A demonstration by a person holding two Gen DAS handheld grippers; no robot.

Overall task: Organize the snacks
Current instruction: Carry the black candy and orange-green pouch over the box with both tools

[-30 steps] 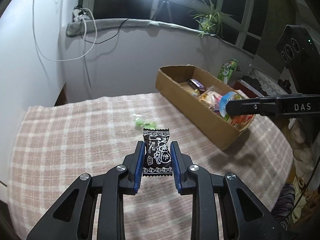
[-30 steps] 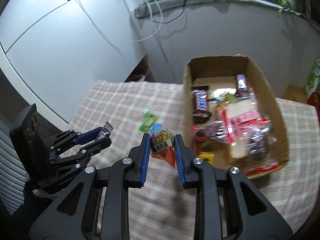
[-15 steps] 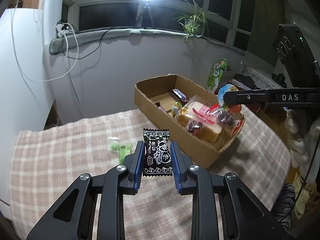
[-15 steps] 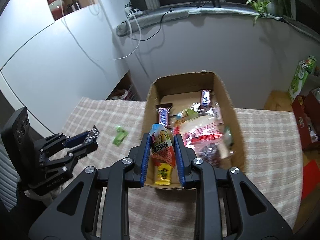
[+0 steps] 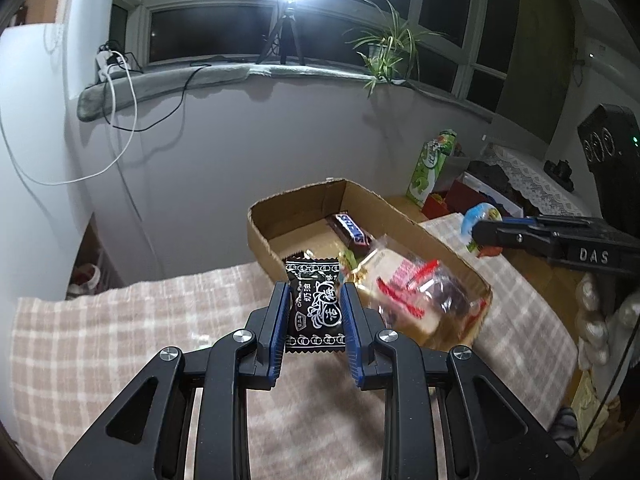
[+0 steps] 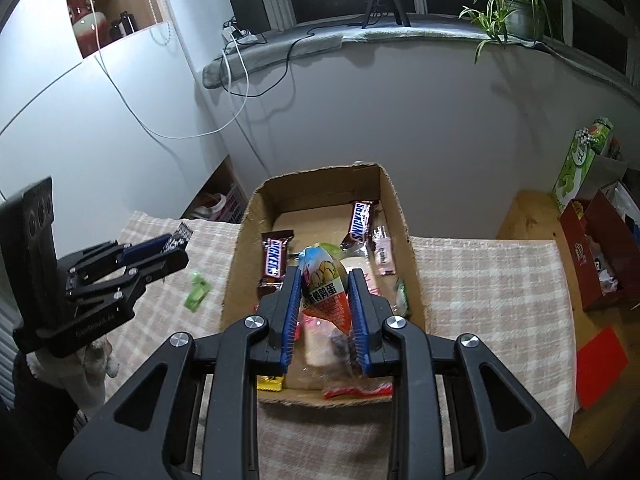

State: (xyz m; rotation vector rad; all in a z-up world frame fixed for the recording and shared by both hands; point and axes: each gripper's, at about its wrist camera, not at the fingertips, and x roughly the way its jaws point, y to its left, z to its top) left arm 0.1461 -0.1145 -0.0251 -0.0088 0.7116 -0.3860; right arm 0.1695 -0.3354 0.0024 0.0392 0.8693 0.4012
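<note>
At the left of the scene, the left gripper (image 5: 314, 312) is seen clenched on a black candy packet (image 5: 315, 306), which is pinched flat between the blue fingers (image 5: 280, 320) and held in the air just short of the near left corner of the cardboard box (image 6: 240, 248). In the right wrist view the same gripper (image 6: 176, 246) is found left of the box, above the checked cloth that covers the table (image 6: 480, 280), with the packet's end projecting from its tip. A small green wrapper (image 6: 197, 291) is left lying on the cloth between that gripper and the box wall, touching neither.

In the middle, the open box is set on the table with snacks already inside: two Snickers bars (image 6: 274, 258) toward the far end, a clear bag of bread (image 5: 416, 292) in the near half, and a yellow packet (image 6: 270, 383) at the near wall.

To the right, the right gripper (image 6: 325, 304) is closed on an egg-shaped snack pouch (image 6: 322, 286), gripped by its sides and held over the near half of the box, above the contents. In the left wrist view this gripper (image 5: 476, 236) is seen beyond the box's right wall, the pouch (image 5: 478, 216) showing at its tip. A green carton (image 6: 580, 160) is stood on a side surface at the far right.
</note>
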